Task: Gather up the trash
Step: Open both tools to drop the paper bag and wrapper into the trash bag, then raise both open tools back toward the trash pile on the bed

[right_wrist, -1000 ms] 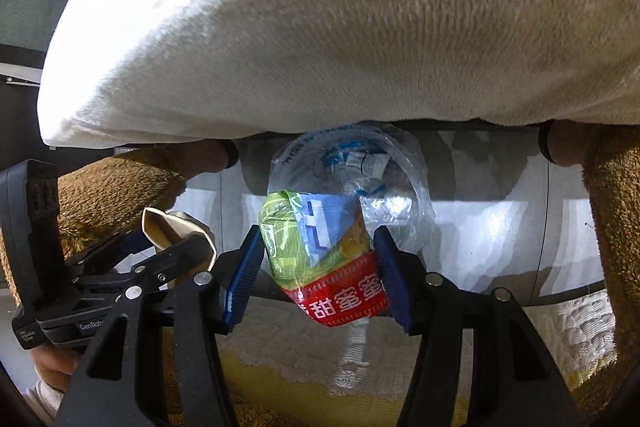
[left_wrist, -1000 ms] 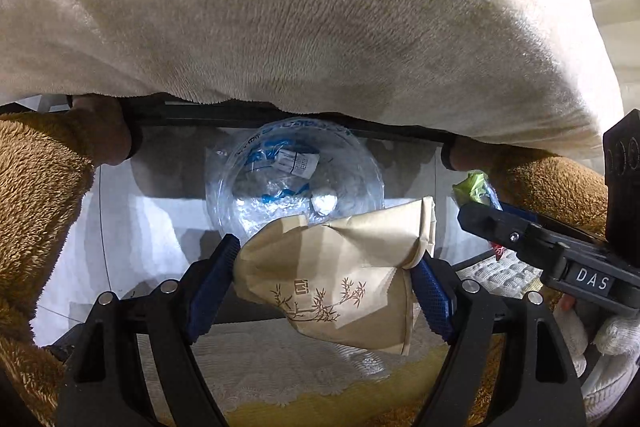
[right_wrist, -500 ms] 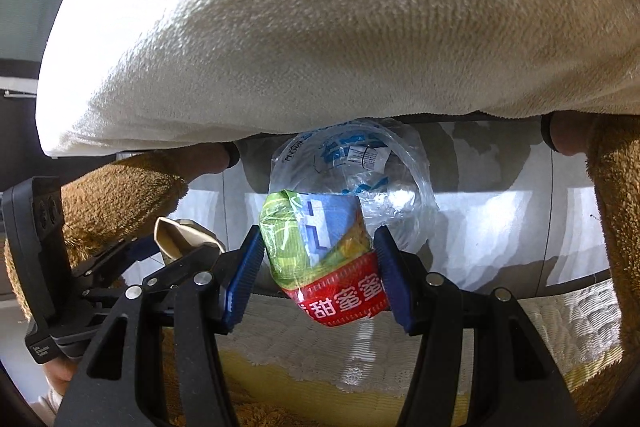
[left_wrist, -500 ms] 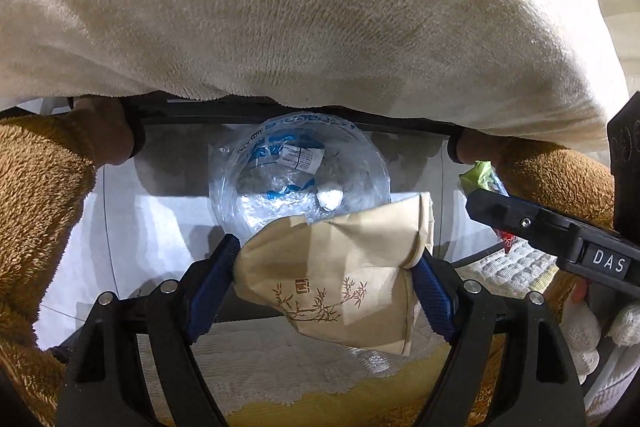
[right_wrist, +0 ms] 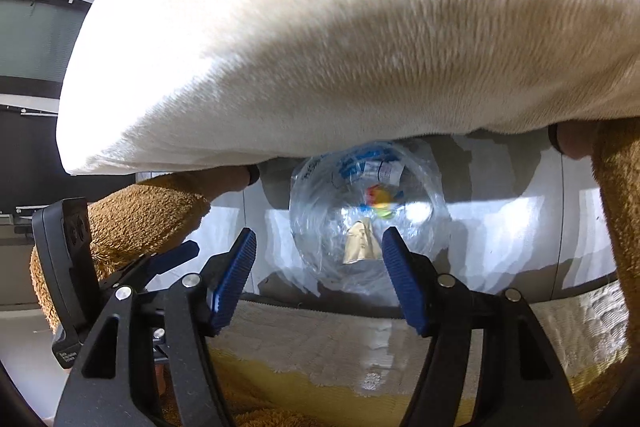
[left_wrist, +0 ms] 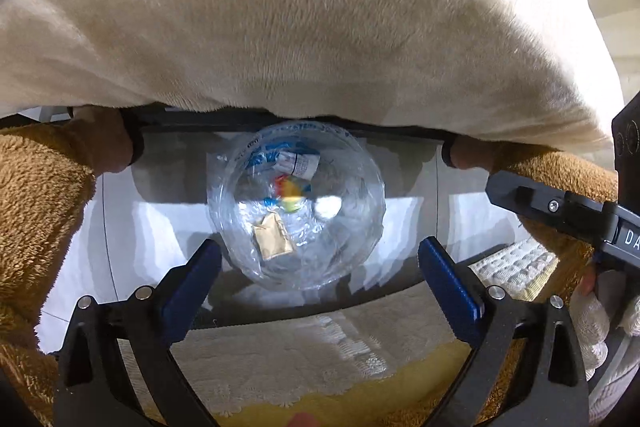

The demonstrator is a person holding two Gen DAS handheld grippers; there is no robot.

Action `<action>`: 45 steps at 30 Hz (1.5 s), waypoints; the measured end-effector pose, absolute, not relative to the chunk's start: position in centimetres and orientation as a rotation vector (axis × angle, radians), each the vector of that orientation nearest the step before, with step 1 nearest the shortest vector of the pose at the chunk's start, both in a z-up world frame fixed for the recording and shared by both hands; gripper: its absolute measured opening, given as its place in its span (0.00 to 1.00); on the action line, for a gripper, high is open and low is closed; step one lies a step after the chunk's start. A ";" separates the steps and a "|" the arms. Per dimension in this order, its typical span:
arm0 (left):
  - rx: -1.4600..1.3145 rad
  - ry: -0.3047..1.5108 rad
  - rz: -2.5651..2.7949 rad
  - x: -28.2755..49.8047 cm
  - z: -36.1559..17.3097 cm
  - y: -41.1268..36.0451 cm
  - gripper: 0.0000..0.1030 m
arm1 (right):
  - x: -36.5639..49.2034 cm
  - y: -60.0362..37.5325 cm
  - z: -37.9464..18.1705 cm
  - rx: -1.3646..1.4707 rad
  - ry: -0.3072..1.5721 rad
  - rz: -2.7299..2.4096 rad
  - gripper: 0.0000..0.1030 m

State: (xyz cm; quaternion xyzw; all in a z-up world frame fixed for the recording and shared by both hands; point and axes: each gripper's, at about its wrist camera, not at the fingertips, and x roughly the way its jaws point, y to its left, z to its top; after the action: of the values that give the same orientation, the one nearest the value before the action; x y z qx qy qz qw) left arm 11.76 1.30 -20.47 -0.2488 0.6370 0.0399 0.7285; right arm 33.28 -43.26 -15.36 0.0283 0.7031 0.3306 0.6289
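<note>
A round bin lined with a clear plastic bag point(left_wrist: 352, 227) point(right_wrist: 416, 235) stands on the floor below both grippers. Inside it lie a crumpled brown paper bag point(left_wrist: 274, 237) point(right_wrist: 360, 243) and a blurred red, yellow and green wrapper point(left_wrist: 290, 191) point(right_wrist: 380, 201). My left gripper point(left_wrist: 320, 279) hangs above the bin's near rim, its jaws opening wide with nothing between them. My right gripper point(right_wrist: 320, 279) is beside it over the same bin, jaws opening and empty. Each gripper shows at the edge of the other's view.
A thick cream plush cover point(left_wrist: 280, 19) overhangs the top of both views. Brown plush fabric point(left_wrist: 36, 207) point(right_wrist: 616, 227) flanks the bin left and right. A white lace cloth with a yellow edge point(left_wrist: 312, 359) lies under the grippers. A white-gloved hand point(left_wrist: 588, 315) holds the right gripper.
Both grippers opened. The brown paper bag left the left jaws and the colourful wrapper left the right jaws; both now sit down in the bin.
</note>
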 end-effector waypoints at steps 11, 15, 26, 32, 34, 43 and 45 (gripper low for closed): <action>-0.492 1.273 0.086 10.7 -17.2 1.4 0.94 | 31.4 -43.9 -10.7 -0.056 1.334 0.793 0.63; -0.470 1.162 0.077 9.5 -15.1 1.6 0.94 | 30.3 -44.9 -8.5 -0.079 1.201 0.807 0.63; -0.415 0.870 0.095 6.1 -9.5 1.6 0.94 | 27.5 -48.0 -3.1 -0.082 0.875 0.828 0.63; -0.402 0.749 0.046 5.2 -6.6 2.1 0.93 | 28.0 -48.7 -0.6 -0.097 0.773 0.853 0.63; -0.383 0.725 0.047 5.5 -5.7 2.5 0.93 | 28.8 -48.6 0.2 -0.111 0.740 0.865 0.63; -0.388 0.683 0.041 9.8 -2.8 6.7 0.93 | 36.3 -44.7 1.0 -0.143 0.763 0.885 0.63; -0.385 0.683 0.029 11.1 -2.4 7.5 0.93 | 37.9 -43.4 0.9 -0.150 0.778 0.898 0.63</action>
State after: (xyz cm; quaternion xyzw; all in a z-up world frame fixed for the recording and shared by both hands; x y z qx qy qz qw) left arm 11.08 7.54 -2.42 -0.1874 0.3326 0.0141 0.9241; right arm 37.91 -43.36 0.93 -0.0706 0.3660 0.4226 0.8261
